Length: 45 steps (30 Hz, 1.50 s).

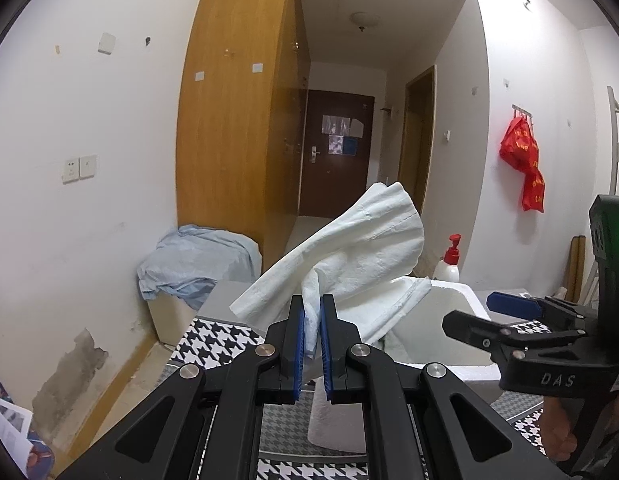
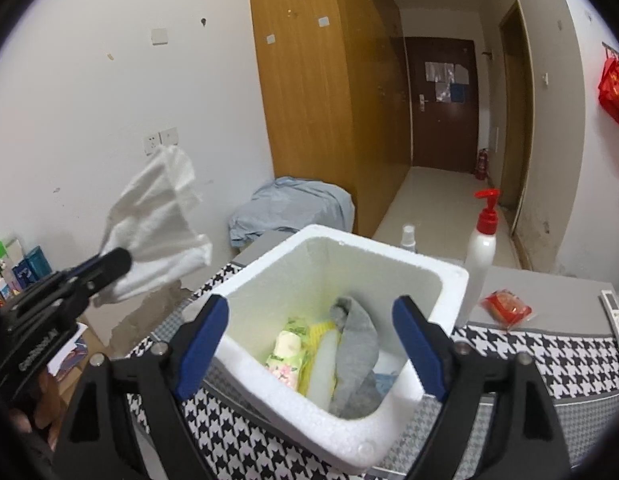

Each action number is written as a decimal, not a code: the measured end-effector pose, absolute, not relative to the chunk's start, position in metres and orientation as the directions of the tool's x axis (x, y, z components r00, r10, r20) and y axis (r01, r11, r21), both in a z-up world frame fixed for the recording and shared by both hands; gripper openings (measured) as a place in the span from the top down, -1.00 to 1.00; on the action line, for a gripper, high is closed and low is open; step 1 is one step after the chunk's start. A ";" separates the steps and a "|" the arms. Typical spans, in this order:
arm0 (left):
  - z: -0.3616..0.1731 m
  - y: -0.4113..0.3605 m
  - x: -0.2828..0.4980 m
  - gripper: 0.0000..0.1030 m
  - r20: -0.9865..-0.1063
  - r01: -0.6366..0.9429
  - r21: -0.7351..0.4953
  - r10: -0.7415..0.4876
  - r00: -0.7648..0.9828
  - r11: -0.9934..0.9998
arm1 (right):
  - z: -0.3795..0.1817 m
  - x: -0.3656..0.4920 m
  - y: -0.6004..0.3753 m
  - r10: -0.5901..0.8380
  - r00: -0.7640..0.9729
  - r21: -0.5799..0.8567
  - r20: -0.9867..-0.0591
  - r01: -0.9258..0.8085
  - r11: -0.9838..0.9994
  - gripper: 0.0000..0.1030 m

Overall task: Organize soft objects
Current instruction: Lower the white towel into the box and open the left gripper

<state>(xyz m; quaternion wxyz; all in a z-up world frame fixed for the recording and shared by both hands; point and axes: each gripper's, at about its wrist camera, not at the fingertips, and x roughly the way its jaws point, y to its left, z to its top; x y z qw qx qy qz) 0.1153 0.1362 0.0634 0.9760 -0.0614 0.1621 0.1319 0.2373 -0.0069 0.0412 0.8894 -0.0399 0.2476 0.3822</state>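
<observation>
My left gripper (image 1: 311,316) is shut on a white cloth (image 1: 349,248) and holds it up in the air, left of a white foam box (image 1: 449,308). The right wrist view also shows the cloth (image 2: 157,220) hanging from the left gripper (image 2: 117,260). My right gripper (image 2: 309,344) is open and empty, its blue fingers either side of the foam box (image 2: 269,272). Inside the box lie a grey sock (image 2: 357,352), a tissue pack (image 2: 287,350) and a yellow item (image 2: 321,332).
The box stands on a houndstooth tablecloth (image 2: 549,360). A white pump bottle with a red top (image 2: 483,240), a small spray bottle (image 2: 408,236) and a red packet (image 2: 507,306) stand behind and right of it. A blue-covered bin (image 2: 293,204) sits by the wardrobe.
</observation>
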 end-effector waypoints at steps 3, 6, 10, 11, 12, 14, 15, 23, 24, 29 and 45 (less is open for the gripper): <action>0.063 0.133 0.120 0.85 -0.336 -0.265 -0.078 0.225 0.915 0.961 | 0.040 0.237 -0.010 0.644 0.593 0.105 -0.484 -0.691 0.716 -0.69; 0.061 0.131 0.126 0.85 -0.344 -0.253 -0.079 0.212 0.915 0.964 | 0.041 0.237 -0.015 0.646 0.592 0.118 -0.483 -0.686 0.718 -0.70; 0.060 0.128 0.132 0.85 -0.356 -0.249 -0.075 0.208 0.911 0.966 | 0.044 0.235 -0.023 0.627 0.634 0.095 -0.453 -0.665 0.740 -1.00; 0.060 0.127 0.133 0.85 -0.357 -0.249 -0.075 0.207 0.911 0.966 | 0.045 0.234 -0.026 0.626 0.643 0.093 -0.442 -0.661 0.744 -1.00; 0.060 0.125 0.134 0.85 -0.357 -0.247 -0.074 0.205 0.911 0.966 | 0.046 0.233 -0.028 0.630 0.641 0.098 -0.438 -0.663 0.742 -1.00; 0.061 0.121 0.136 0.85 -0.356 -0.238 -0.072 0.198 0.913 0.969 | 0.047 0.234 -0.032 0.635 0.636 0.108 -0.438 -0.664 0.740 -1.00; 0.061 0.119 0.137 0.85 -0.356 -0.236 -0.070 0.196 0.914 0.969 | 0.047 0.235 -0.033 0.633 0.638 0.110 -0.439 -0.661 0.743 -1.00; 0.060 0.106 0.152 0.85 -0.374 -0.200 -0.065 0.162 0.913 0.978 | 0.046 0.242 -0.053 0.609 0.660 0.125 -0.440 -0.627 0.769 -1.00; 0.061 0.104 0.154 0.85 -0.374 -0.195 -0.065 0.157 0.914 0.979 | 0.046 0.243 -0.055 0.605 0.664 0.124 -0.440 -0.622 0.773 -1.00; 0.060 0.092 0.164 0.85 -0.377 -0.150 -0.062 0.116 0.919 0.987 | 0.045 0.243 -0.066 0.592 0.676 0.124 -0.438 -0.607 0.785 -1.00; 0.059 0.070 0.192 0.85 -0.403 -0.105 -0.053 0.075 0.912 0.993 | 0.039 0.249 -0.098 0.542 0.718 0.112 -0.437 -0.554 0.825 -1.00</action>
